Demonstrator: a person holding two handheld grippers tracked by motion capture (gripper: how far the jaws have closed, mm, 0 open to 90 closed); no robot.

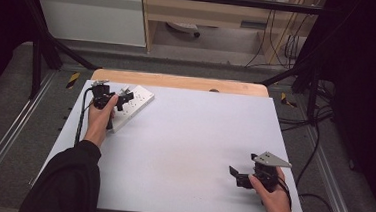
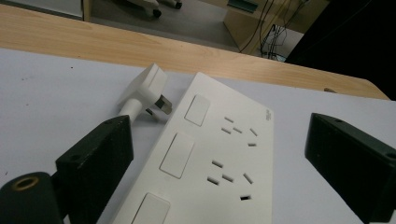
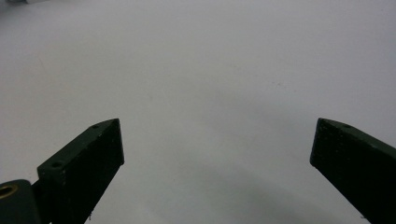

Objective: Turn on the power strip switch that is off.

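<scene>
Left hand-held gripper far left, right hand-held gripper near right, both wide open.

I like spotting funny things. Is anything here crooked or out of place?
Yes. The white power strip lies at a slant near the table's far left corner, not square with the edges. A white plug lies on its side beside it, pins bare, in no socket. The left gripper hangs over the strip, jaws open.
</scene>
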